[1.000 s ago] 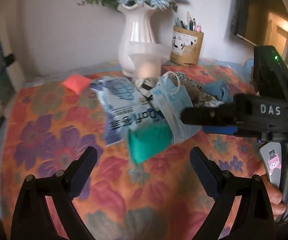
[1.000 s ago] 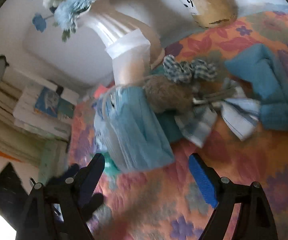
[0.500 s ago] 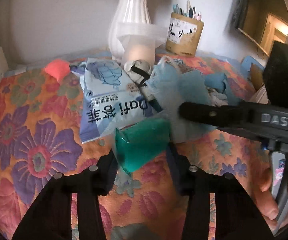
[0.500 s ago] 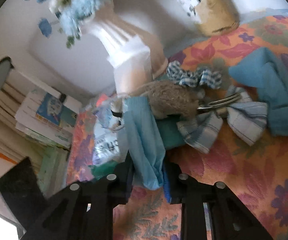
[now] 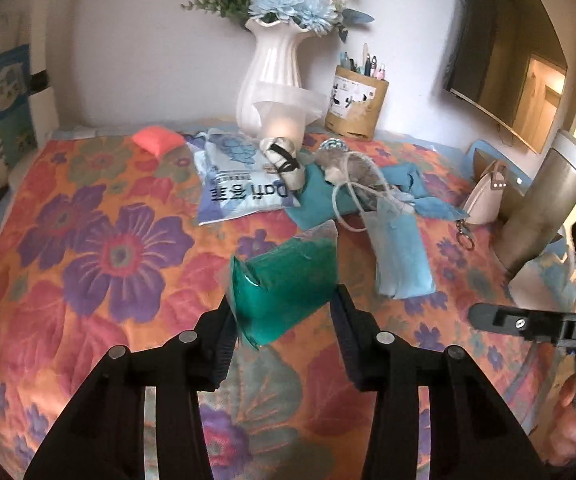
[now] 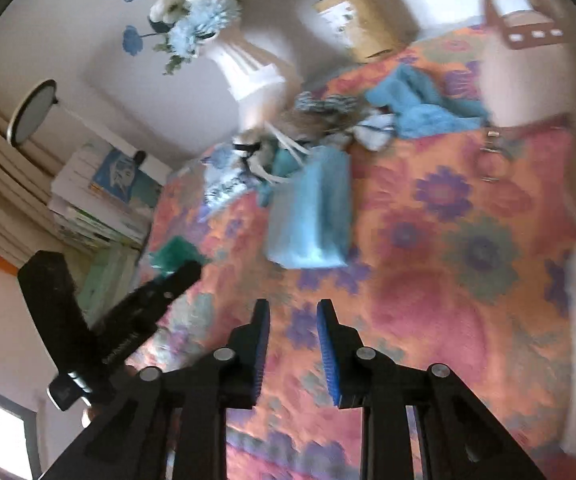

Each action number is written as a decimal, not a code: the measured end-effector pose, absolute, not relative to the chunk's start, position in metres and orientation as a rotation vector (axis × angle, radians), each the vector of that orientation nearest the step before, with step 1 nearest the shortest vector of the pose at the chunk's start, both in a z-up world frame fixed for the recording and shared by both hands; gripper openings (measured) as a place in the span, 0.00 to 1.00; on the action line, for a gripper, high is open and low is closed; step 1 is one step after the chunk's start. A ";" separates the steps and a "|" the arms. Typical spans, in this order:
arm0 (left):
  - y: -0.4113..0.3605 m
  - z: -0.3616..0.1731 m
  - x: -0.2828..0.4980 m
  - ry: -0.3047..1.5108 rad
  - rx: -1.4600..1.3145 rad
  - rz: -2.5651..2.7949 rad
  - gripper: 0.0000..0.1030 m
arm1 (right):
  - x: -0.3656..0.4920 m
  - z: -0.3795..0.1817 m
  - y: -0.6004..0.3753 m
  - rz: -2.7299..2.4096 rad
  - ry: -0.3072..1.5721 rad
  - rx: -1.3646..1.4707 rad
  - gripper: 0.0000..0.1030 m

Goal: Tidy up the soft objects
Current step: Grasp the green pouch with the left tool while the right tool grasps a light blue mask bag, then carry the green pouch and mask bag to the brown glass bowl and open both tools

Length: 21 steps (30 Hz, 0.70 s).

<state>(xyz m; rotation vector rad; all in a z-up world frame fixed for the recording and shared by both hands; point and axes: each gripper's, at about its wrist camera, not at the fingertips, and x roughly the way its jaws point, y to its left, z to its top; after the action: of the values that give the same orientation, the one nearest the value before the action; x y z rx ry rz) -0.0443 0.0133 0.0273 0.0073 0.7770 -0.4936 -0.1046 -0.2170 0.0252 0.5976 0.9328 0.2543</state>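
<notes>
Now my left fingers (image 5: 283,316) clamp the green pouch (image 5: 283,292); my right fingers (image 6: 292,344), nearly together, hold nothing. Best carry it low, gently.

Floral-clothed counter (image 5: 99,248) carrying, ahead of left claw (image 5: 283,312): light blue folded cloth (image 5: 402,254) just right, printed white packet (image 5: 239,184) beyond, coral pouch (image 5: 159,141) far left, white vase (image 5: 273,76) and pen holder (image 5: 356,106) at back.
</notes>
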 end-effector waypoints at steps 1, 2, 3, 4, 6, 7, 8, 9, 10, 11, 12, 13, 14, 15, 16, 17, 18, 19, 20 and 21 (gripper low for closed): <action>0.015 0.028 -0.044 0.772 0.000 -0.488 0.40 | -0.105 0.026 -0.219 0.227 0.936 0.585 0.26; 0.016 0.027 -0.043 0.770 -0.011 -0.488 0.40 | -0.103 0.026 -0.220 0.201 0.942 0.576 0.41; 0.017 0.026 -0.041 0.768 -0.019 -0.485 0.40 | -0.101 0.026 -0.221 0.181 0.950 0.575 0.65; 0.018 0.024 -0.039 0.769 -0.022 -0.477 0.40 | -0.097 0.026 -0.220 0.170 0.944 0.581 0.75; 0.019 0.023 -0.036 0.780 -0.036 -0.475 0.40 | -0.087 0.030 -0.214 0.174 0.909 0.567 0.82; 0.020 0.023 -0.037 0.775 -0.042 -0.478 0.40 | -0.082 0.031 -0.213 0.170 0.914 0.545 0.82; 0.021 0.023 -0.039 0.768 -0.044 -0.479 0.40 | -0.071 0.030 -0.207 0.152 0.934 0.509 0.82; 0.021 0.024 -0.039 0.763 -0.043 -0.478 0.40 | -0.061 0.027 -0.201 0.131 0.957 0.478 0.82; 0.020 0.024 -0.041 0.761 -0.041 -0.477 0.40 | -0.050 0.024 -0.195 0.119 0.975 0.459 0.82; 0.020 0.024 -0.041 0.760 -0.037 -0.476 0.40 | -0.040 0.020 -0.190 0.113 0.992 0.441 0.82; 0.019 0.024 -0.041 0.759 -0.033 -0.476 0.40 | -0.032 0.019 -0.184 0.095 0.989 0.412 0.82; 0.018 0.023 -0.041 0.760 -0.031 -0.476 0.40 | -0.026 0.021 -0.176 0.056 0.973 0.352 0.82; 0.017 0.023 -0.041 0.763 -0.030 -0.477 0.41 | -0.021 0.021 -0.170 0.030 0.970 0.307 0.82; 0.017 0.022 -0.040 0.766 -0.029 -0.476 0.41 | -0.016 0.019 -0.164 0.000 0.971 0.261 0.74; 0.017 0.022 -0.040 0.766 -0.031 -0.475 0.41 | -0.013 0.018 -0.158 -0.038 0.966 0.209 0.67; 0.018 0.022 -0.040 0.766 -0.033 -0.477 0.41 | -0.012 0.016 -0.152 -0.080 0.960 0.145 0.53; 0.018 0.022 -0.040 0.766 -0.034 -0.478 0.41 | -0.014 0.016 -0.149 -0.096 0.951 0.103 0.39; 0.018 0.022 -0.040 0.765 -0.033 -0.478 0.41 | -0.017 0.018 -0.148 -0.073 0.943 0.106 0.32; 0.018 0.022 -0.040 0.764 -0.031 -0.478 0.41 | -0.020 0.019 -0.149 -0.046 0.939 0.121 0.27; 0.017 0.022 -0.041 0.761 -0.027 -0.478 0.41 | -0.024 0.020 -0.152 -0.020 0.935 0.144 0.26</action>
<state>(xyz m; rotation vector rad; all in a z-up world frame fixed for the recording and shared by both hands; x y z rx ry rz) -0.0410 0.0171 0.0224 -0.0274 0.7606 -0.4779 -0.0243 -0.1520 0.0204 0.1438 0.9349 -0.0197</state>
